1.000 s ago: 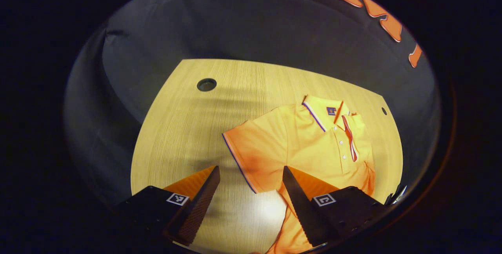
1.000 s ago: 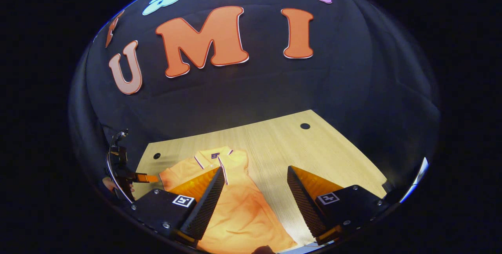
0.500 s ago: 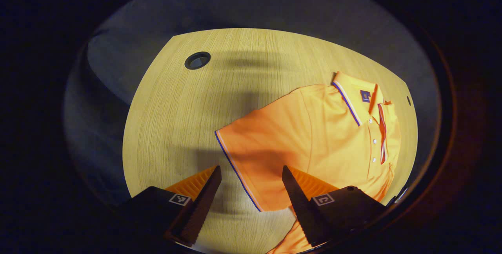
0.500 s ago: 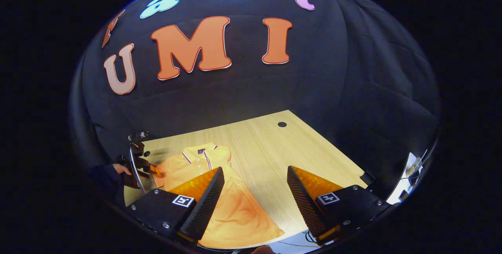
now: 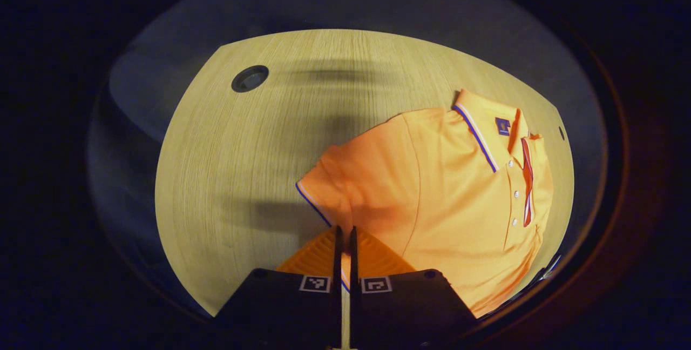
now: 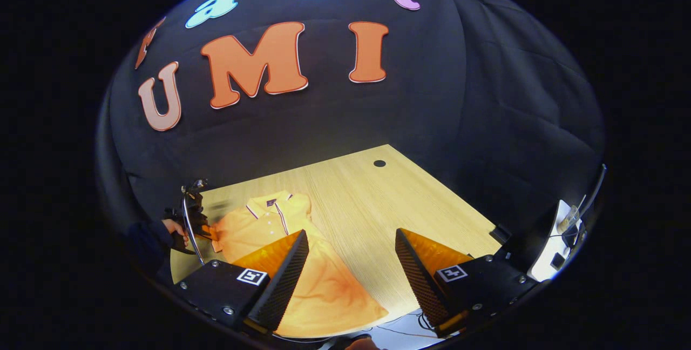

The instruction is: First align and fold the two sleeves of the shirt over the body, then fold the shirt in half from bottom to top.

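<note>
shirt (image 5: 448,199): orange polo, lies flat on the wooden worktop (image 5: 243,166), collar (image 5: 488,126) toward the far edge – buttons and striped placket visible near the collar
left sleeve (image 5: 345,182): spread out to the side of the body, striped cuff edge facing the left tongs, cloth bunched a little at the shoulder
left tongs (image 5: 346,236): fingers drawn together with only a thin slit between them, tips at the sleeve cuff – cuff edge runs in between the fingers, so pinched on the left sleeve
left tongs, right gripper view (image 6: 208,230): at the shirt's far side, touching the sleeve, held by a hand (image 6: 174,227) in a dark sleeve
right tongs (image 6: 352,242): fingers spread wide, nothing between them, above the near part of the worktop; one finger over the shirt's lower body, the other over bare wood
shirt hem (image 6: 345,312): near the front edge of the worktop, lying flat, not folded
worktop holes: one dark round hole (image 5: 250,78) far left in the left gripper view, well apart from the shirt
</note>
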Available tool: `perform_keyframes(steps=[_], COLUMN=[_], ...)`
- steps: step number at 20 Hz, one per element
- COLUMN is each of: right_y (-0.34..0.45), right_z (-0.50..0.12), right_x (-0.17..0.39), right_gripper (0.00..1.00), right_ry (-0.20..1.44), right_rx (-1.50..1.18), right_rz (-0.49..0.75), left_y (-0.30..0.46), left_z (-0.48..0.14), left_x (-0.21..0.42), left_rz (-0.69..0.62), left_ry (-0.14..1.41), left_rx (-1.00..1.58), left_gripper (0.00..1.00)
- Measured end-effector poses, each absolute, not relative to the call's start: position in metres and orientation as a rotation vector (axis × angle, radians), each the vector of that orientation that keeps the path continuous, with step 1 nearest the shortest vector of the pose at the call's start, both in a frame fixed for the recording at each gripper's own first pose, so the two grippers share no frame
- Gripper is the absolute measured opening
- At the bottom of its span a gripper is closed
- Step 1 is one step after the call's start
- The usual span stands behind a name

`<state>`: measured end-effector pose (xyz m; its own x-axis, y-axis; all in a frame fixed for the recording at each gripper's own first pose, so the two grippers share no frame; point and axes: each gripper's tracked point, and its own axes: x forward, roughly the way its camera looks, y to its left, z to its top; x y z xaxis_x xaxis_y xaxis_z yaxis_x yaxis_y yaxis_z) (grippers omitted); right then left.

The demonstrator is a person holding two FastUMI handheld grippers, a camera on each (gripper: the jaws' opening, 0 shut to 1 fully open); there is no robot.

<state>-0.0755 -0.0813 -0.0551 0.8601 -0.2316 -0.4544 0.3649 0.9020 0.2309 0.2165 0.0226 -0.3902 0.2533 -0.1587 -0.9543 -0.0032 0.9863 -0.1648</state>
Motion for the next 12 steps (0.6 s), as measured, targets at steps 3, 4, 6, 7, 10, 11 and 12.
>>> perform_keyframes(steps=[3, 4, 6, 7, 10, 11, 12], right_y=[-0.089, -0.091, -0.093, -0.092, -0.092, -0.092, -0.091], right_z=[-0.062, -0.062, -0.063, -0.063, -0.065, -0.066, -0.067], right_x=[-0.084, -0.085, -0.086, -0.086, -0.088, -0.089, -0.091], right_gripper=[0.98, 0.98, 0.98, 0.98, 0.98, 0.98, 0.98], right_ry=[0.444, 0.442, 0.437, 0.436, 0.439, 0.442, 0.446], right_rx=[0.325, 0.333, 0.354, 0.361, 0.361, 0.36, 0.36], right_rz=[-0.343, -0.349, -0.353, -0.351, -0.354, -0.356, -0.359], left_y=[0.016, 0.012, -0.005, -0.014, -0.042, -0.05, -0.061], left_z=[-0.365, -0.357, -0.34, -0.333, -0.316, -0.313, -0.309], left_x=[0.236, 0.241, 0.246, 0.248, 0.258, 0.258, 0.26], left_rz=[-0.175, -0.192, -0.248, -0.277, -0.342, -0.364, -0.391], left_ry=[1.197, 1.171, 1.128, 1.11, 1.056, 1.047, 1.036], left_rx=[-0.116, -0.097, -0.074, -0.068, -0.048, -0.038, -0.037], left_gripper=[0.06, 0.06, 0.06, 0.06, 0.06, 0.06, 0.06])
